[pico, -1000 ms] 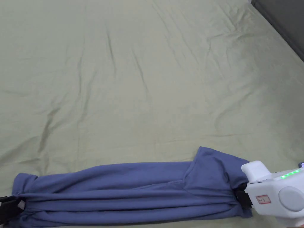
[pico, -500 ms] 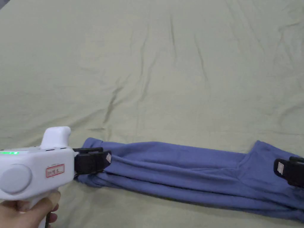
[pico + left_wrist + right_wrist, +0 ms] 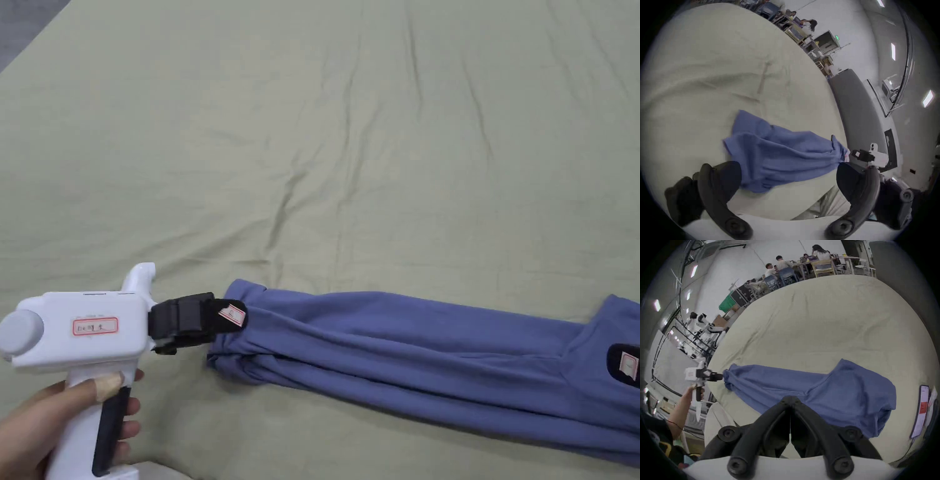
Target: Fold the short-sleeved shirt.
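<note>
Right now I have the blue knit short-sleeved shirt point(image 3: 425, 362), gathered lengthwise into a long narrow band, lying on the pale green wrinkled bedsheet point(image 3: 312, 156) between my two tools. My left gripper point(image 3: 787, 177) has its jaws spread wide in its own view, with the bunched end of the shirt just ahead of them and nothing pinched; from the head view its black tips sit at that end, touching or nearly so. My right gripper point(image 3: 790, 408) has its jaws pressed together in its own view, over the cloth near the sleeve end, but I cannot tell whether any fabric is actually caught between them. The risk I see: if I pull with the right while the left end is free, the band drags across the sheet and the stacked folds slide apart; if the right has no cloth, it simply slips off. The loose sleeve flap beyond the right jaws could also flop open. A flat phone-like slab point(image 3: 923, 410) lies past the right jaws, where a swing could knock it. Small red-bordered stickers sit on both tools; I cannot read them.
</note>
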### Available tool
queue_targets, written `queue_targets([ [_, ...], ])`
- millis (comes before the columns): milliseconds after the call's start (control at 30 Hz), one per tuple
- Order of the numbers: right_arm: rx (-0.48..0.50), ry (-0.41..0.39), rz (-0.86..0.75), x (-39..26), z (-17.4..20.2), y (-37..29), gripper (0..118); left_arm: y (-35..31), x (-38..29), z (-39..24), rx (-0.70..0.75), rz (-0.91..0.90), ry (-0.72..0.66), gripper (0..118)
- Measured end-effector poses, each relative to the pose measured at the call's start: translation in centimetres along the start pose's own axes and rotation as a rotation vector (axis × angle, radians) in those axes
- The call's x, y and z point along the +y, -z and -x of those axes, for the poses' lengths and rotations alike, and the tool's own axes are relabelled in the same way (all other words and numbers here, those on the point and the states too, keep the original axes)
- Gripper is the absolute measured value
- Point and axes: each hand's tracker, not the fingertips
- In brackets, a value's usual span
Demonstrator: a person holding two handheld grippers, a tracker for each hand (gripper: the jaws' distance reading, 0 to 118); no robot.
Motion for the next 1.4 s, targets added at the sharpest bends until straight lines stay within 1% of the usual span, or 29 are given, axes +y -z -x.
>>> queue_targets([
  [33,-0.001,-0.005,-0.003,0.1,0.8,-0.2,3,-0.1,0.8,0.7,0.006,0.011,-0.021,118],
  [67,0.009,-0.007,-0.003,0.0,1.0,-0.1,3,2.6,0.4,1.6,0.033,0.069,-0.042,118],
  [100,0.016,-0.01,-0.002,0.0,1.3,0.1,3,3.2,0.2,1.9,0.045,0.1,-0.041,118],
  [133,0.027,-0.01,-0.003,0.0,1.4,0.1,3,3.9,0.3,1.9,0.062,0.059,0.004,118],
  [200,0.055,-0.01,0.006,0.0,1.5,0.4,3,5.9,0.4,2.5,0.001,0.081,0.0,118],
  [233,0.062,-0.007,0.007,-0.1,1.6,0.6,3,6.9,0.0,1.9,-0.063,0.112,-0.035,118],
  [300,0.087,0.004,0.01,0.0,1.4,0.8,3,7.9,-0.1,0.6,-0.058,0.075,0.01,118],
  [333,0.1,0.007,0.011,0.0,1.5,1.0,3,7.7,0.2,0.5,-0.096,0.065,0.006,118],
  [367,0.113,0.012,0.014,0.0,1.5,1.2,3,8.3,0.1,0.4,-0.144,0.06,-0.018,118],
  [433,0.118,0.013,0.016,0.1,1.3,1.2,3,10.2,-0.7,-0.1,-0.275,0.103,-0.125,118],
  [467,0.115,0.006,0.018,0.1,1.5,1.2,3,10.7,-0.9,0.4,-0.245,0.126,-0.13,118],
  [533,0.112,-0.004,0.016,0.2,1.6,1.2,3,11.0,-1.1,-0.3,-0.196,0.095,-0.076,118],
  [567,0.112,-0.004,0.014,0.2,1.6,1.2,3,11.1,-1.0,-0.3,-0.205,0.09,-0.067,118],
  [600,0.113,-0.002,0.014,0.3,1.6,1.2,3,11.0,-1.0,-0.2,-0.224,0.086,-0.081,105],
  [633,0.113,0.0,0.012,0.3,1.6,1.1,3,10.9,-1.0,-0.1,-0.235,0.075,-0.113,48],
  [667,0.113,0.0,0.01,0.3,1.6,1.1,3,11.1,-1.0,-0.1,-0.21,0.058,-0.14,10],
  [700,0.113,-0.001,0.008,0.4,1.5,1.0,3,10.9,-1.6,0.2,-0.093,0.052,-0.155,10],
  [733,0.11,-0.002,0.004,0.4,1.5,0.9,3,10.9,-2.0,0.4,-0.084,0.064,-0.184,10],
  [767,0.107,-0.002,0.0,0.4,1.5,0.8,3,10.5,-2.2,0.2,-0.136,0.06,-0.141,10],
  [833,0.1,0.003,-0.007,0.6,1.4,0.5,3,8.9,-1.9,0.1,-0.11,0.027,-0.117,10],
  [933,0.075,-0.002,-0.021,1.0,1.9,-0.1,3,5.6,-0.6,1.5,-0.083,-0.072,-0.191,10],
  [1000,0.071,-0.015,-0.034,1.3,2.4,-0.5,3,3.6,0.2,1.4,-0.073,-0.088,-0.172,10],
  [1033,0.072,-0.022,-0.038,1.5,2.6,-0.7,3,2.2,0.9,1.7,-0.028,-0.096,-0.12,10],
  [1067,0.071,-0.026,-0.044,1.6,2.8,-0.8,3,0.7,1.5,2.1,0.044,-0.098,-0.112,10],
  [1133,0.075,-0.035,-0.055,1.8,3.2,-1.1,3,-1.5,2.2,3.0,0.081,-0.111,-0.11,10],
  [1233,0.083,-0.038,-0.068,2.1,3.6,-1.2,3,-4.3,2.9,3.6,0.203,-0.138,-0.115,10],
  [1300,0.084,-0.037,-0.069,2.1,3.7,-1.0,3,-4.8,2.7,2.7,0.282,-0.139,-0.122,10],
  [1333,0.082,-0.037,-0.066,2.1,3.7,-0.9,3,-4.2,2.3,1.1,0.259,-0.126,-0.145,10],
  [1400,0.07,-0.034,-0.058,2.1,3.7,-0.6,3,-3.2,1.6,-2.1,0.218,-0.135,-0.135,10],
])
